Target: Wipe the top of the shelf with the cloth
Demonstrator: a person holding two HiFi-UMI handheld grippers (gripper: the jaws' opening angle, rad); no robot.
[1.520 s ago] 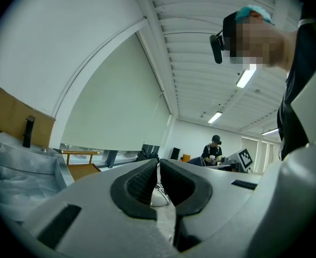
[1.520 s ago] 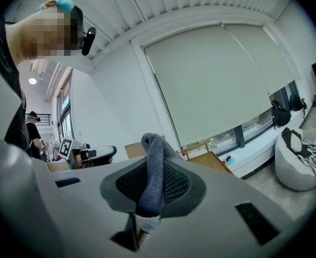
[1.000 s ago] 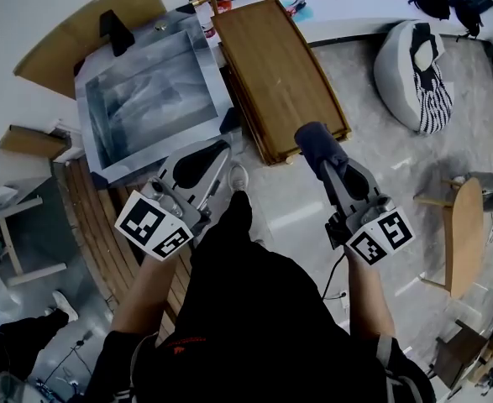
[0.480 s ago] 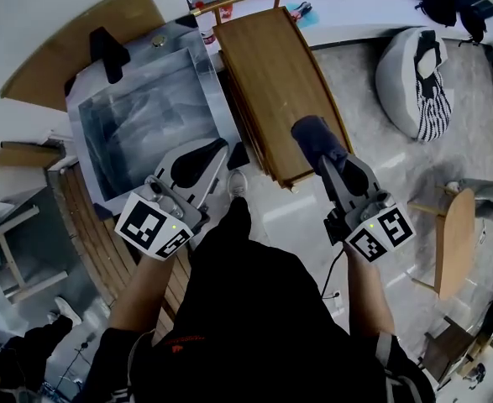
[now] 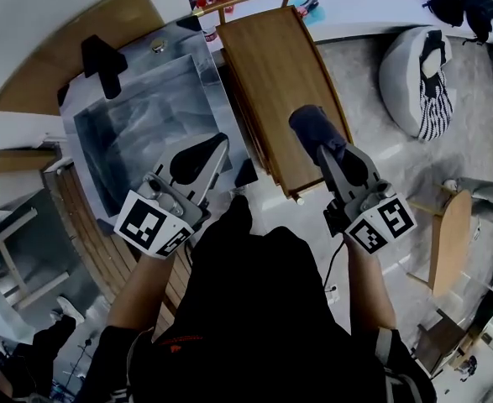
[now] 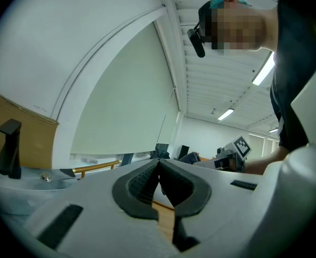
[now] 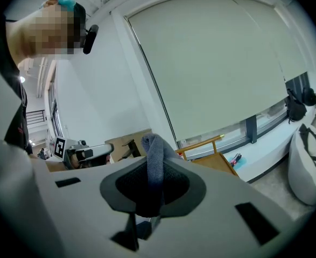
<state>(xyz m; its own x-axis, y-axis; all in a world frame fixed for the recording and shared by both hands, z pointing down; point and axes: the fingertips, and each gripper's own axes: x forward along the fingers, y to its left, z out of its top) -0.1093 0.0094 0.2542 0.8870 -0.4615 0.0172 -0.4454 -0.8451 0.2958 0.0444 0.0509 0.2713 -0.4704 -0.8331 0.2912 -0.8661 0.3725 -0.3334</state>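
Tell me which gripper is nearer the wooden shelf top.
Right. The right gripper, shut on the cloth, hangs over the near end of the shelf top; the left gripper, shut and empty, sits left of it by the steel sink.

- 2 grippers: left gripper (image 5: 212, 148), right gripper (image 5: 323, 148)
- 1 cloth (image 5: 306, 124), centre of frame
- 1 wooden shelf (image 5: 271, 65), top centre
- 1 metal sink (image 5: 145, 116), upper left
- 1 black tap (image 5: 102, 61), upper left
- 1 beanbag (image 5: 414, 70), upper right
- 1 side table (image 5: 446, 242), right edge
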